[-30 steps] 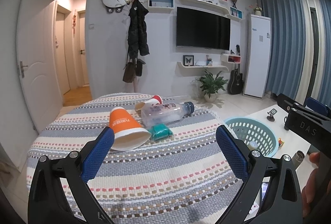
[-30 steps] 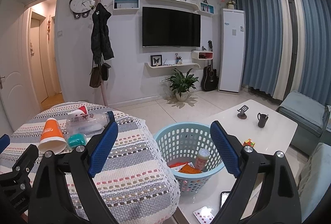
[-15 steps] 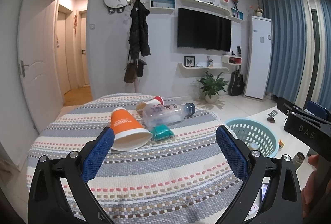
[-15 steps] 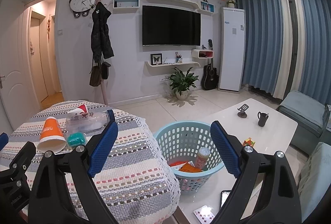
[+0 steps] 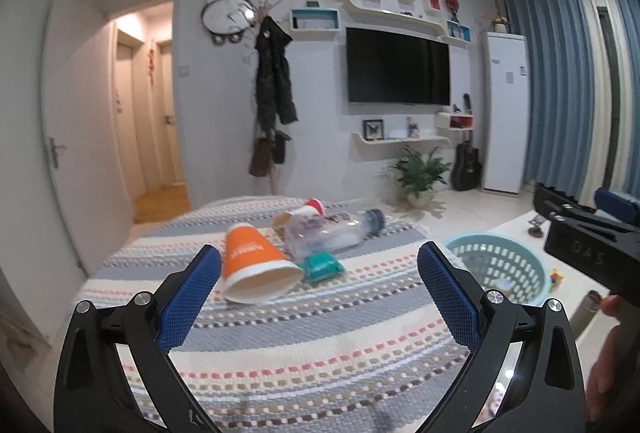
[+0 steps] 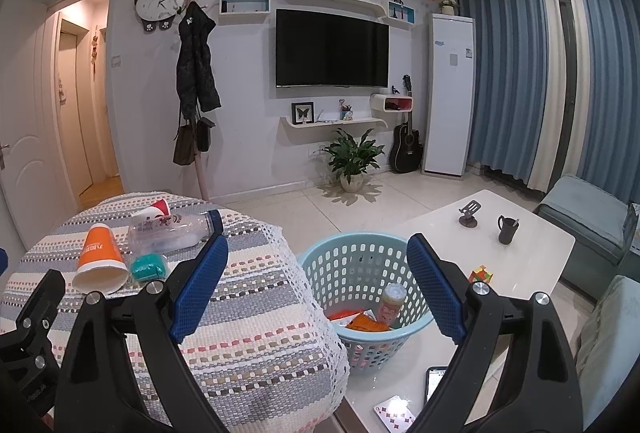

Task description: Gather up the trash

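Left tongs [image 5: 318, 285] creep toward the orange cup [image 5: 256, 265]; both tongs [image 6: 318, 273] gape empty. Basket [image 6: 320, 265] part-filled, four pieces left.

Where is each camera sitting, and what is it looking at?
Left wrist: on the left gripper, above the striped table, facing the orange cup and bottle; the right gripper and a hand show at the right edge.
Right wrist: on the right gripper, facing the basket; the left gripper pokes in bottom-left.
Both see cup, bottle, basket, TV.
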### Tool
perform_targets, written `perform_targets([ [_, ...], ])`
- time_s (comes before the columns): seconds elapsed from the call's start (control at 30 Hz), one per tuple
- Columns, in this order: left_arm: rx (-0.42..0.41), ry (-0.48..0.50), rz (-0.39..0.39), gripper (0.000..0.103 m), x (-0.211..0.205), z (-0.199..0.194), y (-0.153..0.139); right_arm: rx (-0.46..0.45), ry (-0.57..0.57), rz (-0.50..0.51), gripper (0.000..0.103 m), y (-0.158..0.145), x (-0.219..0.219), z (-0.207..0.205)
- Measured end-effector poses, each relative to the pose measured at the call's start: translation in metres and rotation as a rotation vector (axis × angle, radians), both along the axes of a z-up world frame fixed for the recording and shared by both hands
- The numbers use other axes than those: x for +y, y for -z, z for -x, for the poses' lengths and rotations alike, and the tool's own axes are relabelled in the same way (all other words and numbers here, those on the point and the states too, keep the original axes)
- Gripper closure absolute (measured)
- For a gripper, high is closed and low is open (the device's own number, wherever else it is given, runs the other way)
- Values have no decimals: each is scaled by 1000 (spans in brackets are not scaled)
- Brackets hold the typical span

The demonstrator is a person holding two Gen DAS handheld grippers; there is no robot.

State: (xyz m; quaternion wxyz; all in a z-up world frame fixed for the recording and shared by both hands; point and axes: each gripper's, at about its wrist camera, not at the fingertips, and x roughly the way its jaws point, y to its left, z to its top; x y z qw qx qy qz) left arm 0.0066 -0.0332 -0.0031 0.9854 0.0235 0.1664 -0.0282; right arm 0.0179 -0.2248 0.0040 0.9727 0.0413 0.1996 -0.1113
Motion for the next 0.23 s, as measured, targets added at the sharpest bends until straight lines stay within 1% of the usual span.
perform_targets([
  [0.07, 27, 14, 28, 8, 4, -3, 1, 3, -1, 2, 17, 1, 0, 0],
  [0.23, 22, 1, 34, 8, 6, -3, 2, 9, 1, 1, 17, 2, 1, -1],
])
